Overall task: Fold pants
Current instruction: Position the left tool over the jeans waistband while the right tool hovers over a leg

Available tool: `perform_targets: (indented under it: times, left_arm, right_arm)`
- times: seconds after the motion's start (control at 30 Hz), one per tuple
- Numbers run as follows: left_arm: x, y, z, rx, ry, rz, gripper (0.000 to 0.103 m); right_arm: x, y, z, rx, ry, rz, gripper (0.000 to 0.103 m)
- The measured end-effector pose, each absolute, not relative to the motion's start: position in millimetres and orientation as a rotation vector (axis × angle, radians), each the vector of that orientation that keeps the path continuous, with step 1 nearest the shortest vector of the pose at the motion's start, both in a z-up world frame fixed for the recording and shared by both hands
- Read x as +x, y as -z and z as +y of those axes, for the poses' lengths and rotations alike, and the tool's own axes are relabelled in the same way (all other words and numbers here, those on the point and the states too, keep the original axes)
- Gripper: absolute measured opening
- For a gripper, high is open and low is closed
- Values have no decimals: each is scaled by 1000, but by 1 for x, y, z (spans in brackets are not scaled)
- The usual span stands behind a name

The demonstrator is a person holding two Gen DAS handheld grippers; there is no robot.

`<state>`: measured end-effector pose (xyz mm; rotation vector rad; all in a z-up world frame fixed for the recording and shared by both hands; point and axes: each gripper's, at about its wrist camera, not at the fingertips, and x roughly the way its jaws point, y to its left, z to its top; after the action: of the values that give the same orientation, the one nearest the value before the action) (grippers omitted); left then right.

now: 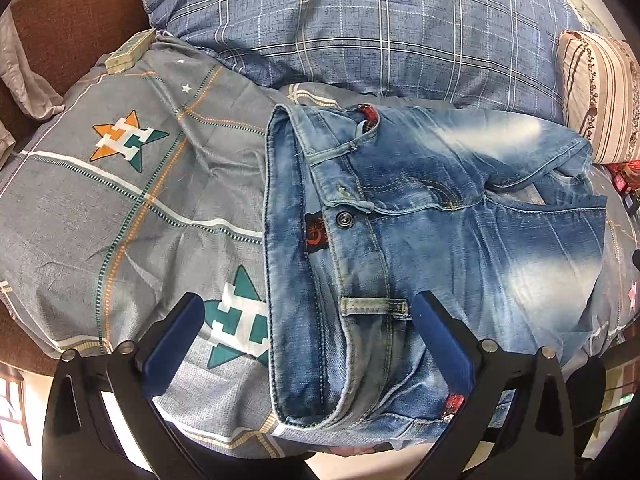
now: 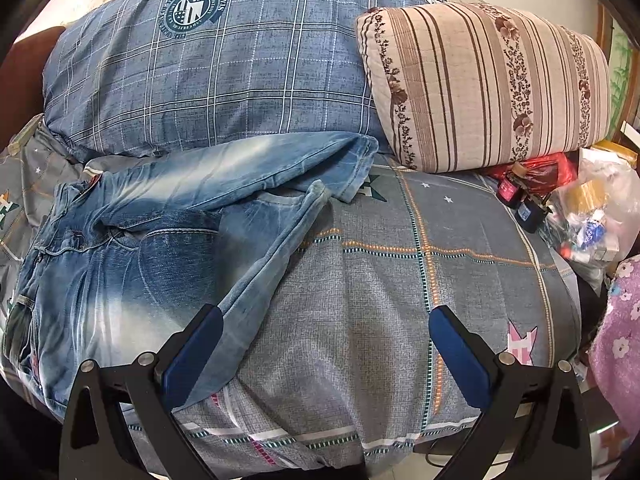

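On the bed, jeans lie partly folded: legs doubled toward 12 o'clock over the seat, hems loose. Left gripper, wide, straddles the waistband; right gripper, wide, holds nothing. Tidying and a further fold likely remain.

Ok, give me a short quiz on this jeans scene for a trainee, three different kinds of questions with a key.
1. True or false: the left gripper is shut on the jeans.
2. What lies behind the jeans' leg hems: A the striped pillow, B a book, C a shoe?
3. Fill in: the bedsheet is printed with ____ shapes.

Key: 1 false, both grippers are open, the right gripper too; 2 A; 3 star.
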<state>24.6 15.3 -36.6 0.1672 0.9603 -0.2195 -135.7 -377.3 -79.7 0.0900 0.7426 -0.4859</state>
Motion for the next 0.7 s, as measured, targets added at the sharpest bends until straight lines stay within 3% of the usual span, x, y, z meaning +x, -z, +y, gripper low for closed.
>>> perform_targets:
  times: [0.7]
  left_arm:
    - [36,25,47,165,140,921,103]
  right_arm:
    - [-137,82,-389,110,512,740,102]
